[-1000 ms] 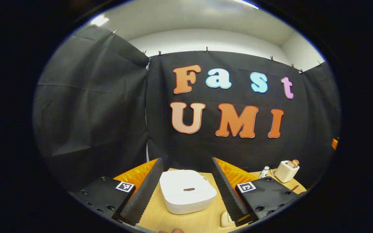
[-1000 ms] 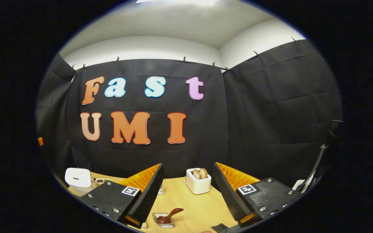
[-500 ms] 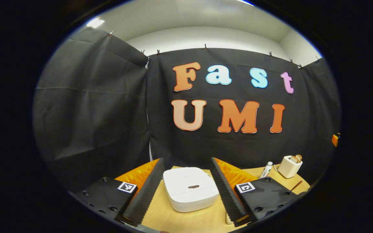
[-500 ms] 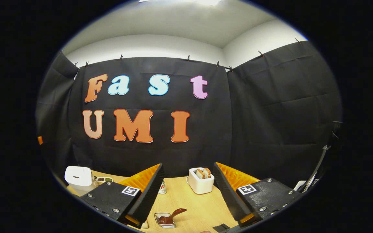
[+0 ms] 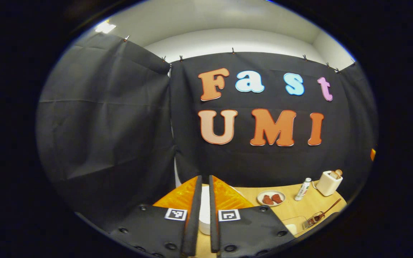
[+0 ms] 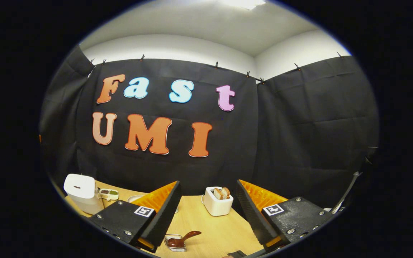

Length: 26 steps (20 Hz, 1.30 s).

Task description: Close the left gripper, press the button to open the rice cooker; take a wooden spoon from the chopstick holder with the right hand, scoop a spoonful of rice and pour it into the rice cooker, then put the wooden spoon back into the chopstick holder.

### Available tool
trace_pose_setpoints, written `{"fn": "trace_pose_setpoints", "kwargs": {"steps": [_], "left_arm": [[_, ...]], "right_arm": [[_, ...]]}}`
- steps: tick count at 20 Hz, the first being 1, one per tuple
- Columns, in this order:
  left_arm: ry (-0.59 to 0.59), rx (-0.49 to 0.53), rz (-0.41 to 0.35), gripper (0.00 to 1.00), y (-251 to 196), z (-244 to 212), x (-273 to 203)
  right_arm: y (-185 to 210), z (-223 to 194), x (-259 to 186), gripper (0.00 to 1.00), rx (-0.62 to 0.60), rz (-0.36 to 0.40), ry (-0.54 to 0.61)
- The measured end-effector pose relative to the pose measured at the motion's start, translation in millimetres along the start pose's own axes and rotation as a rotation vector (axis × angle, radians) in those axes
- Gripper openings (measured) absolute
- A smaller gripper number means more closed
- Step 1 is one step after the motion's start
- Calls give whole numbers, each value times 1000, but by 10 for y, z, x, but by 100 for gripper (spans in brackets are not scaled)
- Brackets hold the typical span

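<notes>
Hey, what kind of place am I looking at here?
Probably a staged kitchen booth: a light wooden table carrying a white rice cooker and a white toaster holding bread slices, with black cloth walls hung around it.

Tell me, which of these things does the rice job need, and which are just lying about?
Needed:
- left gripper, jaws closed
- right gripper, jaws open
- rice cooker, lid down
- wooden spoon
- chopstick holder with the spoon in it

Lying about:
- toaster with bread
- plate of red pieces
- small bottle
- two-part dish
</notes>
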State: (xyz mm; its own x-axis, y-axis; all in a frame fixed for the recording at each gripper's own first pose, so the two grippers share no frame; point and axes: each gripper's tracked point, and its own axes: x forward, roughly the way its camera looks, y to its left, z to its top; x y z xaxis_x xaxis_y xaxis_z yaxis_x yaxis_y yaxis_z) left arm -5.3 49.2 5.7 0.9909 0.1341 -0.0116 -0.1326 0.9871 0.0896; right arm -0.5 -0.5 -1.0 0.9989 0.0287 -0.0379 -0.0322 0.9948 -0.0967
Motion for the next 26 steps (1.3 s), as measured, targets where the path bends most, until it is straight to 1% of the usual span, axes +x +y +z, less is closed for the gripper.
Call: {"fn": "trace_pose_setpoints", "kwargs": {"steps": [1, 2, 3, 4, 6, 7, 8, 9, 10, 11, 14, 17, 19, 24, 26], "left_arm": [[3, -1, -13, 15, -13, -13, -4], [12, -8, -29, 15, -80, -36, -23], [22, -14, -55, 15, -143, -58, -34], [32, -19, -73, 15, -179, -70, -42], [62, -46, -97, 22, -224, -115, -59], [82, -66, -109, 15, -260, -150, -59], [90, -81, -101, 22, -248, -91, -122], [109, -88, -92, 7, -321, -338, 130], [110, -97, -100, 5, -269, -239, -37], [115, -109, -128, 5, -324, -250, -13], [155, -127, -164, 4, -418, -427, 214], [214, -93, -181, 4, -517, -584, 469], [256, -91, -204, 4, -630, -681, 639], [336, -53, -237, 4, -779, -959, 1016], [374, -73, -257, 4, -874, -1068, 1165]], "right_arm": [[9, 16, 19, 94, -2, 1, -1], [30, 8, 54, 99, -1, 2, 1], [36, 2, 68, 95, 1, 3, 5], [26, -12, 66, 95, 6, 2, 7], [26, -26, 75, 95, 18, 7, 10], [27, -38, 74, 95, 22, 10, 12], [24, -53, 70, 95, 25, 13, 14], [19, -54, 73, 95, 26, 13, 15], [5, -71, 68, 95, 28, 11, 16], [-8, -77, 79, 95, 32, 9, 18], [-17, -113, 75, 95, 54, 10, 30], [-42, -140, 68, 95, 69, 8, 39], [-52, -194, 84, 95, 65, 1, 48], [-189, -353, 97, 95, 56, -34, 79], [-213, -412, 96, 96, 61, -42, 96]]}}
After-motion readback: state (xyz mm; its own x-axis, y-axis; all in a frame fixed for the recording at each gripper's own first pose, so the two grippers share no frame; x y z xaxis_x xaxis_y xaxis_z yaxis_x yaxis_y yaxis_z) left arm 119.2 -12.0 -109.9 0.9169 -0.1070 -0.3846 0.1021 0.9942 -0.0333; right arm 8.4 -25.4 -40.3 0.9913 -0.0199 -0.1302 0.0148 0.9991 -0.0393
